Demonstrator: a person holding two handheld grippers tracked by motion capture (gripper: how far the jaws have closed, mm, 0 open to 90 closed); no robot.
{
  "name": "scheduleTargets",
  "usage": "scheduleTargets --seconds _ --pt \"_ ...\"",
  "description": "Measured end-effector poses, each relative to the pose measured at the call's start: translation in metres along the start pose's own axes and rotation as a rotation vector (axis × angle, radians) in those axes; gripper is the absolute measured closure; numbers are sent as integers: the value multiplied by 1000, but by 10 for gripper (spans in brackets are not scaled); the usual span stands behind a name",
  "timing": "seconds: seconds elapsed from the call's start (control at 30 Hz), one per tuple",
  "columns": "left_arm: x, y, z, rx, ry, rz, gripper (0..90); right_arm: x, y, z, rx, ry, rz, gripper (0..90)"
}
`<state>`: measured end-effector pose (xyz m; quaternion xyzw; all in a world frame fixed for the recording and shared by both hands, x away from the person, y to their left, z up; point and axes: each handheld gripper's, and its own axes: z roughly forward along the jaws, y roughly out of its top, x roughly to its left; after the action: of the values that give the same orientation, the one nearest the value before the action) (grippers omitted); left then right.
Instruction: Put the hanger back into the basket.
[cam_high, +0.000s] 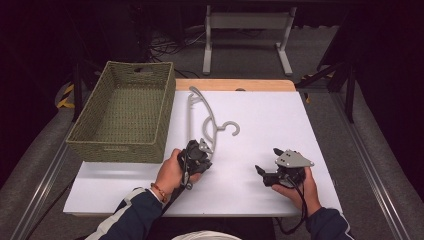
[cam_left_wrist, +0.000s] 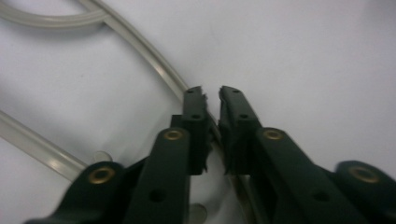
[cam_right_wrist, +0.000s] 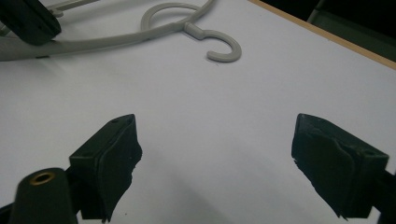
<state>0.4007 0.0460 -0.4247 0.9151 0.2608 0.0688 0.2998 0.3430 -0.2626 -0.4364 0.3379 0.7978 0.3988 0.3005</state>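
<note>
The left gripper is being held over the near arm of the grey hanger, its 2 jaws drawn narrow around the bar, which is seen running between them; whether it is pinched is not being shown clearly. A pickup is judged to be in hand. The right gripper is being held wide, nothing between its jaws, well apart from the hook ahead. Beyond the left gripper, the woven basket is sitting close beside the hanger, so lifting room is being narrowed there; bare table is lying ahead of the right.

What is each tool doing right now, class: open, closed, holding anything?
Left tool: closed on the grey hanger.
Right tool: open, holding nothing.
</note>
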Motion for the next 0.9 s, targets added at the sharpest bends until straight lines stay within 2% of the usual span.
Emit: scheduleTargets --seconds 0.03,0.07,0.1,0.13,0.17,0.2,0.23,0.3,0.37,0.43,0.53,0.6,0.67,0.73,0.77,0.8,0.83,0.87,0.9 --pt "2 0 1 10 28 1 900 0 0 0 0 -2 1 152" --pt "2 0 1 10 28 1 891 -1 0 0 2 -3 3 152" --pt "5 -1 4 5 29 -32 891 -1 0 0 2 -3 3 152" --pt "6 -1 6 12 31 -39 764 -2 0 0 4 -9 13 152" --pt "8 -1 8 4 36 -49 764 -2 0 0 4 -9 13 152" --pt "10 0 9 3 44 -79 701 -2 -1 0 4 -7 14 152" --pt "13 1 10 1 22 -95 627 -3 -1 0 6 -8 12 152" --pt "16 5 12 -7 13 -122 580 -3 -1 1 13 -6 18 152" --pt "15 9 12 -17 6 -138 553 -3 -1 2 15 -5 13 152" --pt "16 12 13 -26 2 -140 495 -3 -1 2 17 -6 12 152" --pt "14 15 15 -24 -6 -144 458 -3 -2 1 15 -7 14 152" --pt "13 17 19 -10 11 -149 415 -4 -2 2 17 -8 14 152" --pt "14 19 24 7 22 -147 423 -4 -2 2 21 -8 15 152" --pt "16 20 31 45 41 -131 455 -3 -1 2 24 -8 4 152" --pt "18 19 34 48 27 -126 460 -3 -1 2 28 -9 0 152" --pt "18 19 34 47 41 -127 478 -3 -1 2 27 -9 0 151" --pt "18 19 34 47 41 -127 563 -3 -1 1 26 -6 9 152" --pt "18 19 33 55 60 -117 563 -3 -1 1 26 -6 9 152" --pt "21 18 32 51 51 -111 643 -4 -1 1 25 -4 13 152"
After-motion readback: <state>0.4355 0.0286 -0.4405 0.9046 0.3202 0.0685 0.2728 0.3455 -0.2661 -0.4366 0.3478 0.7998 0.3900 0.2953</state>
